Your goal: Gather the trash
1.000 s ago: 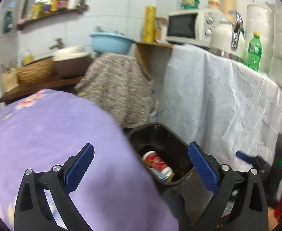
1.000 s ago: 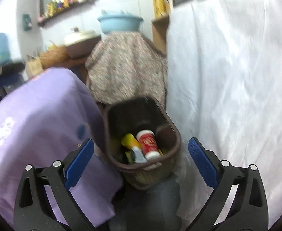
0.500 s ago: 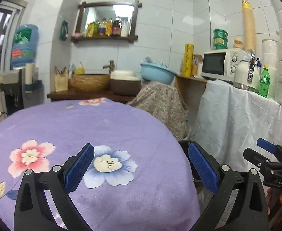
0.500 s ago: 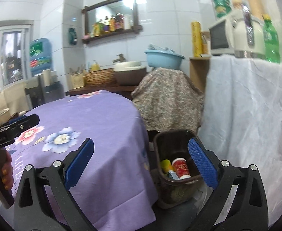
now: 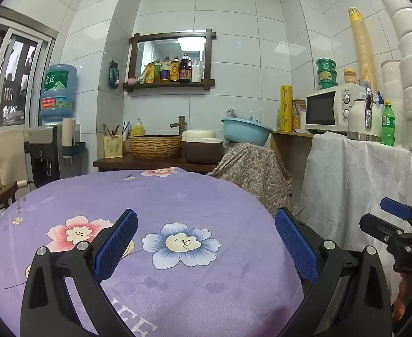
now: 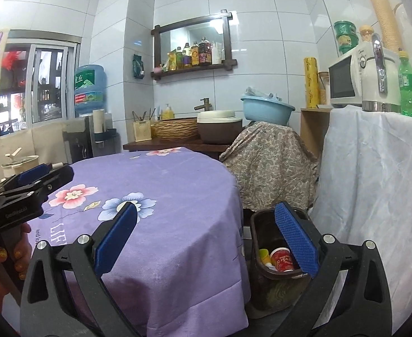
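Note:
A dark brown trash bin (image 6: 264,255) stands on the floor to the right of the round table with a purple flowered cloth (image 5: 177,207). Inside it lie a red cup (image 6: 281,258) and a yellow item (image 6: 263,253). My left gripper (image 5: 206,241) is open and empty above the table's near part. My right gripper (image 6: 206,241) is open and empty, over the table's right edge and the bin. The right gripper shows at the right of the left wrist view (image 5: 396,224); the left gripper shows at the left of the right wrist view (image 6: 29,185). No loose trash shows on the cloth.
A cloth-draped object (image 6: 270,163) stands behind the bin. A white-draped counter (image 6: 374,182) on the right carries a microwave (image 5: 329,108), a kettle (image 5: 363,120) and a green bottle (image 5: 388,126). A sink counter (image 5: 155,163) and water dispenser (image 5: 51,140) stand beyond the table.
Both grippers have risen and pulled back from low over the bin to table height. The views now face the table top and the far wall. Both stayed open.

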A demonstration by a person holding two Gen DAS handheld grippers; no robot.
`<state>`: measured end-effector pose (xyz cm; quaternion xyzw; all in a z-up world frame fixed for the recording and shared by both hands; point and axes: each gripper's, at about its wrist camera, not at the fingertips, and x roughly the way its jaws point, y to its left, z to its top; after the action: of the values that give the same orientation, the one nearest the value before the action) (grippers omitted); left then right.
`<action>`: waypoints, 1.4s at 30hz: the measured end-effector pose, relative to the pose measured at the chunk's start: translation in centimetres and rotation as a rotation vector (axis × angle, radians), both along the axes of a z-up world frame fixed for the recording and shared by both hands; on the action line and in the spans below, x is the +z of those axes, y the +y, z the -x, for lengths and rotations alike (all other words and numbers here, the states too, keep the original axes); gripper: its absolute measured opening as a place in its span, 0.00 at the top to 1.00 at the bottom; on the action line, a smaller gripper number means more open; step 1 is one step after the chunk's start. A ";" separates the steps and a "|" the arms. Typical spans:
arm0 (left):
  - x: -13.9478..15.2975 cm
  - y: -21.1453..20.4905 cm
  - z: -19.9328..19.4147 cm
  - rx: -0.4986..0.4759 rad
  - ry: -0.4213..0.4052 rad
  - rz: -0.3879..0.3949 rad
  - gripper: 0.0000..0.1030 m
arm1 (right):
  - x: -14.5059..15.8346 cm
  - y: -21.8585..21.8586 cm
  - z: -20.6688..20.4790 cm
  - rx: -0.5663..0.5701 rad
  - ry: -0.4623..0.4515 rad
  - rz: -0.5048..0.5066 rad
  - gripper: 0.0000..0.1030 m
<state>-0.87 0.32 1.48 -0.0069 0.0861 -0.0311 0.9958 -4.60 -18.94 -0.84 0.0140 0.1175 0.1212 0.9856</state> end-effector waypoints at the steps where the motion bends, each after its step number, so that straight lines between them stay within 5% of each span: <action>1: -0.1 0.0 0.1 0.000 0.000 -0.002 0.05 | 0.1 0.1 0.1 0.001 0.000 -0.004 0.06; 42: 0.4 -0.8 0.4 -0.017 0.019 0.001 0.05 | -0.6 -0.4 -0.1 -0.002 0.020 -0.026 0.06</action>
<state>-1.28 -0.46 1.87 -0.0069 0.0957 -0.0394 0.9946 -4.49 -19.35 -1.42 0.0282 0.1257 0.1217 0.9842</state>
